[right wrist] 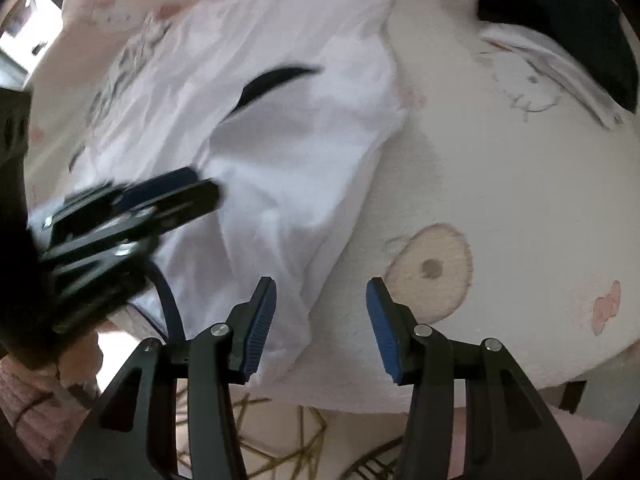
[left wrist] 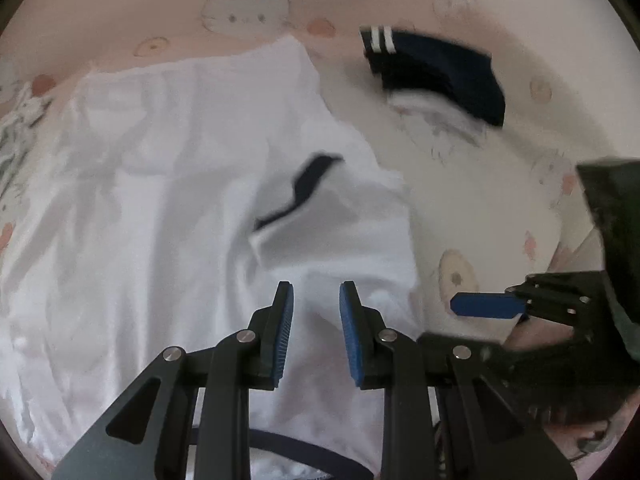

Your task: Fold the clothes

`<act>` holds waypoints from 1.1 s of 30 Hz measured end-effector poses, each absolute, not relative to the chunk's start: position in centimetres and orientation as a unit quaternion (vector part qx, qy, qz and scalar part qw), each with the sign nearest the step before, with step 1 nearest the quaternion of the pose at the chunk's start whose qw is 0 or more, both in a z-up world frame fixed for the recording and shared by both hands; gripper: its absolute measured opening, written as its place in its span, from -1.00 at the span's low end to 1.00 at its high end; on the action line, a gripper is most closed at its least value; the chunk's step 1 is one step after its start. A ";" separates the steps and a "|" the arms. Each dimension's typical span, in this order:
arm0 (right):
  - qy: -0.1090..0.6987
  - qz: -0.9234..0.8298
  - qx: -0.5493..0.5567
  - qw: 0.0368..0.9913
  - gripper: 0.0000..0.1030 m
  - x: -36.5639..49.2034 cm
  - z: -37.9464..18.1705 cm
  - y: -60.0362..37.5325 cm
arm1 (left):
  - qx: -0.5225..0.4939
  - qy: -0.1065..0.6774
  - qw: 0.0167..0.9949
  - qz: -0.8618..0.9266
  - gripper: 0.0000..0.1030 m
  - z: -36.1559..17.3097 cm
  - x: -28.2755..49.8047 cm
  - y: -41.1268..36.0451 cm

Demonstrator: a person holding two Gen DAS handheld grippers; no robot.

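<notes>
A white T-shirt [left wrist: 168,184] with navy trim lies spread on a pink-and-cream cartoon bedsheet [left wrist: 500,200]; one sleeve with a navy cuff [left wrist: 304,188] is folded over onto the body. It also shows in the right wrist view [right wrist: 280,128]. My left gripper [left wrist: 316,300] is open, empty, hovering just above the shirt near its navy collar. My right gripper [right wrist: 322,300] is open and empty, over the shirt's right edge and the bare sheet. The right gripper shows at the right of the left wrist view [left wrist: 488,305]; the left gripper shows blurred at the left of the right wrist view [right wrist: 172,196].
A folded navy garment with white stripes [left wrist: 436,72] lies on a white piece at the far right of the bed, also in the right wrist view [right wrist: 560,16]. The bed's near edge [right wrist: 360,400] and a patterned floor lie below. A window [right wrist: 36,32] is at upper left.
</notes>
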State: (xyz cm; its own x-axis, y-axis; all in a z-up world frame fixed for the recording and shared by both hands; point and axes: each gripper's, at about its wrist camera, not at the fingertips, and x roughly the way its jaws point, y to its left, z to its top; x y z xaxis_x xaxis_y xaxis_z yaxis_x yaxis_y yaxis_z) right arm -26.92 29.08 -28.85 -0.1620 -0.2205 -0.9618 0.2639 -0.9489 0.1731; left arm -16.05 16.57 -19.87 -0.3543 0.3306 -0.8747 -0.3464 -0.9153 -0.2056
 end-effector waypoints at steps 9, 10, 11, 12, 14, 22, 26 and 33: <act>0.050 -0.748 0.654 0.103 0.03 -25.6 -30.7 30.9 | -0.550 0.019 0.203 0.810 -0.42 -19.8 -16.2 16.6; 0.041 -0.755 0.644 0.116 0.03 -25.6 -30.1 30.5 | -0.546 0.012 0.205 0.812 -0.42 -19.8 -15.9 16.4; 0.031 -0.763 0.633 0.129 0.03 -25.7 -29.6 30.1 | -0.543 0.002 0.208 0.814 -0.42 -19.8 -15.4 16.0; 0.022 -0.770 0.622 0.141 0.03 -25.7 -29.0 29.6 | -0.541 -0.006 0.212 0.814 -0.42 -20.0 -15.6 16.5; 0.022 -0.770 0.617 0.157 0.04 -25.7 -29.1 28.4 | -0.541 -0.003 0.201 0.817 -0.42 -20.3 -16.1 17.0; 0.005 -0.743 0.659 0.114 0.07 -26.7 -30.5 29.8 | -0.554 -0.072 0.141 0.817 -0.42 -20.0 -19.0 13.3; -0.019 -0.784 0.613 0.090 0.08 -29.3 -28.3 29.9 | -0.532 -0.068 0.202 0.819 -0.42 -19.0 -19.7 14.5; -0.030 -0.792 0.603 0.090 0.04 -32.2 -29.5 30.8 | -0.553 0.009 0.200 0.809 -0.42 -21.3 -21.3 19.1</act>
State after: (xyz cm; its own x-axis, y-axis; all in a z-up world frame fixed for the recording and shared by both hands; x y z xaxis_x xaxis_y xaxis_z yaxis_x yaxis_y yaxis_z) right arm -32.22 30.82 -29.51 -0.2557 -0.1786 -0.9501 0.1060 -0.9820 0.1561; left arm -21.29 19.10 -21.28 -0.3078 0.3146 -0.8979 -0.3337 -0.9195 -0.2078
